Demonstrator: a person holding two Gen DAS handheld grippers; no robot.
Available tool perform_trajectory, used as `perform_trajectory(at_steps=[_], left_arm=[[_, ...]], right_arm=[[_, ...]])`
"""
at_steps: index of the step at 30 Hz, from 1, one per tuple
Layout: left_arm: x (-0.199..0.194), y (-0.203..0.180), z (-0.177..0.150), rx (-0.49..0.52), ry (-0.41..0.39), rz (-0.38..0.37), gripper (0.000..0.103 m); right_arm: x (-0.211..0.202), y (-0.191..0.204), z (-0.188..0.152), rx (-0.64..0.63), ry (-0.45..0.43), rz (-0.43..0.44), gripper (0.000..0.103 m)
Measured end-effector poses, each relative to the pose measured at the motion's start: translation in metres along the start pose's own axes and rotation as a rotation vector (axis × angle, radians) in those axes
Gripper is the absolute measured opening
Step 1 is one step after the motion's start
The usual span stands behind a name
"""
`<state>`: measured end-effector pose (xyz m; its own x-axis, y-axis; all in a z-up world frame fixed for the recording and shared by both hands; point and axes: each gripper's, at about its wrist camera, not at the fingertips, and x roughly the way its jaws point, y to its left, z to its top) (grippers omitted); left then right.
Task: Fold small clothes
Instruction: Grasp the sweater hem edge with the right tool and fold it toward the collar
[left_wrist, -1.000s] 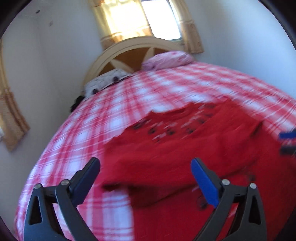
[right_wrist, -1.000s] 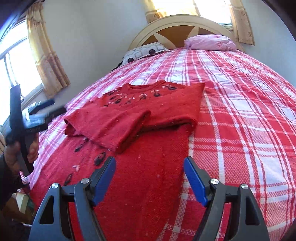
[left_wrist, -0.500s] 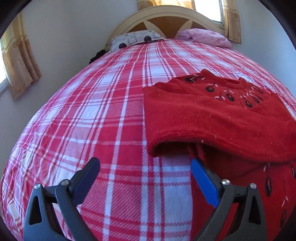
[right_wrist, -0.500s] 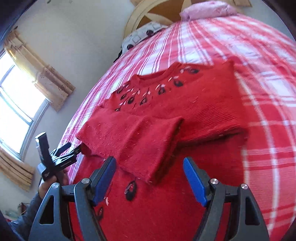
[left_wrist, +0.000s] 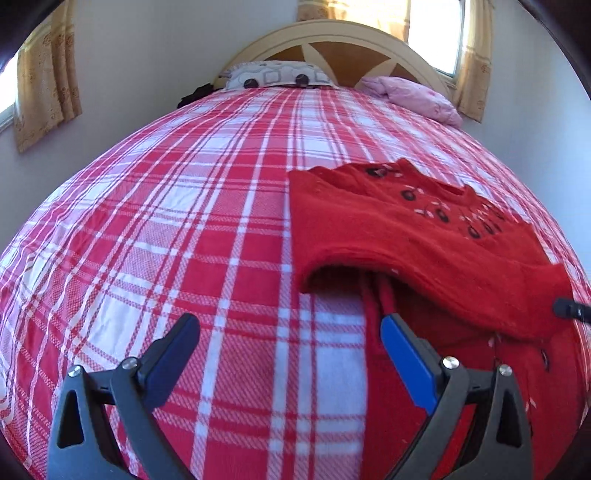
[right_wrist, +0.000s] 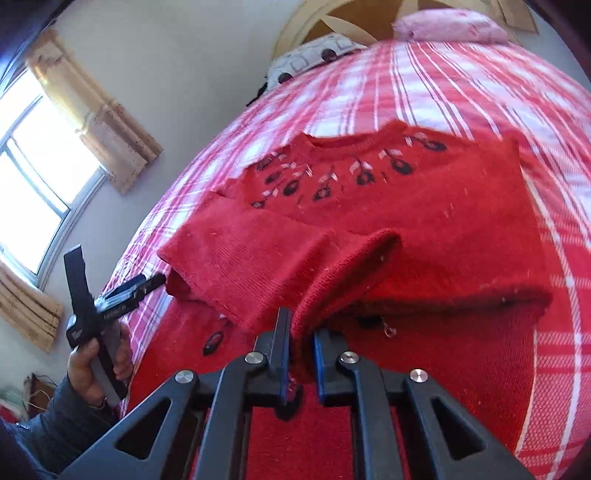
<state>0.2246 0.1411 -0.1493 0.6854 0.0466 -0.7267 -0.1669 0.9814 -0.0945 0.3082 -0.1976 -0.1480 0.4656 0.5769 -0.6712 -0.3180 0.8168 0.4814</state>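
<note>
A red knitted sweater (right_wrist: 424, 206) with dark flower motifs lies on the plaid bed, both sleeves folded across its body. My right gripper (right_wrist: 301, 325) is at the near end of the right-hand sleeve (right_wrist: 343, 273); its jaws are closing and the pads press on that fold of red knit. My left gripper (left_wrist: 288, 325) stands open just above the sheet at the sweater's (left_wrist: 406, 236) left edge. Its blue right finger (left_wrist: 402, 354) is beside the hem, with nothing between the fingers. In the right wrist view a hand holds the left gripper (right_wrist: 147, 284) by the left sleeve.
The bed (left_wrist: 184, 221) has a red and white plaid sheet, with a patterned pillow (left_wrist: 277, 74) and a pink pillow (left_wrist: 417, 96) at the headboard. Walls and curtained windows stand close on the left. The right gripper's tip (left_wrist: 570, 310) shows at the left wrist view's right edge.
My right gripper went from wide open to shut on the folded sleeve's edge after moving in closer. My left gripper swung to the sweater's left edge and sank toward the sheet, still open.
</note>
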Motion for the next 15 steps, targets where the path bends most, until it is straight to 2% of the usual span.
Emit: perform_trajectory(at_steps=[3,7,11,13,15], left_arm=[[-0.005,-0.016,0.006,0.065,-0.027,-0.007,0.101],[0.015,-0.030,0.024,0.118,-0.058,0.086,0.102],[0.039,-0.024,0.035,0.100,-0.045,0.151,0.103],[0.039,-0.018,0.034,0.057,-0.020,0.119,0.103],[0.025,-0.018,0.028,0.026,-0.055,0.049,0.103]], right_arm=[[-0.012,0.007,0.014,0.000,-0.048,0.014,0.009],[-0.030,0.027,0.044,-0.027,-0.118,0.038,0.009],[-0.046,0.045,0.063,-0.074,-0.164,0.043,0.008],[-0.052,0.049,0.069,-0.095,-0.181,0.031,0.008],[-0.056,0.047,0.074,-0.097,-0.193,0.019,0.008]])
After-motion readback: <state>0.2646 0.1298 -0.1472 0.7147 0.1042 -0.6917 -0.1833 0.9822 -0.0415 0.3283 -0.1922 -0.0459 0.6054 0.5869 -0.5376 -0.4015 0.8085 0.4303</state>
